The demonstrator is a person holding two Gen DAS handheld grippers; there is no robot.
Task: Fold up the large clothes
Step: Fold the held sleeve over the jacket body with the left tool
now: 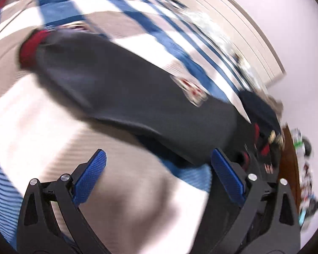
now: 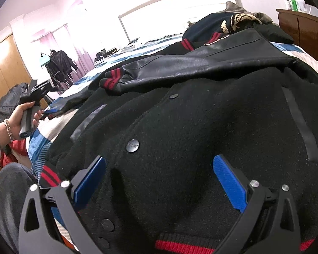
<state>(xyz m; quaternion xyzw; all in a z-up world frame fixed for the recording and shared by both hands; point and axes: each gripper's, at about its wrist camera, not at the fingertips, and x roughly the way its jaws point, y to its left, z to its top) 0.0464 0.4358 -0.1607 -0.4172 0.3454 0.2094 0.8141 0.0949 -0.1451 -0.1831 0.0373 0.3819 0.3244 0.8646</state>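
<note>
1. The black wool varsity jacket with red-striped knit trim and black snap buttons (image 2: 180, 131) lies spread on the bed, front side up, filling most of the right wrist view. Its red-and-black knit hem (image 2: 184, 246) sits at the near edge of the bed, just under the right gripper.
2. One black leather sleeve with a red-striped cuff (image 2: 180, 69) is folded across the upper chest of the jacket, its cuff pointing toward the left.
3. The right gripper (image 2: 159, 180) hovers just above the lower front of the jacket with its blue-padded fingers spread wide and nothing between them.
4. The left gripper (image 1: 159, 180) is likewise spread wide and empty. Its view is heavily blurred, showing the other leather sleeve (image 1: 120, 89) stretched out flat over the bedspread, red cuff (image 1: 31, 46) at the far end and a patch on the sleeve.
5. In the right wrist view the person's left hand (image 2: 21, 118) holds the left gripper's handle off the left edge of the bed, beside that outstretched sleeve.
6. The blue, white and beige striped bedspread (image 1: 137, 27) shows open room to the left of the jacket and beyond the sleeve.
7. Past the collar, a pile of dark clothing with gold embroidery (image 2: 229, 25) crowds the far right part of the bed, touching or nearly touching the jacket's shoulder.
8. A brown wooden dresser (image 2: 303, 29) stands beside the bed on the right, with small items on top that are too small to make out.
9. A white headboard (image 2: 176, 6) closes the far edge; wooden wardrobe doors (image 2: 4, 67) and a hanging dark garment (image 2: 59, 65) stand at the left.
</note>
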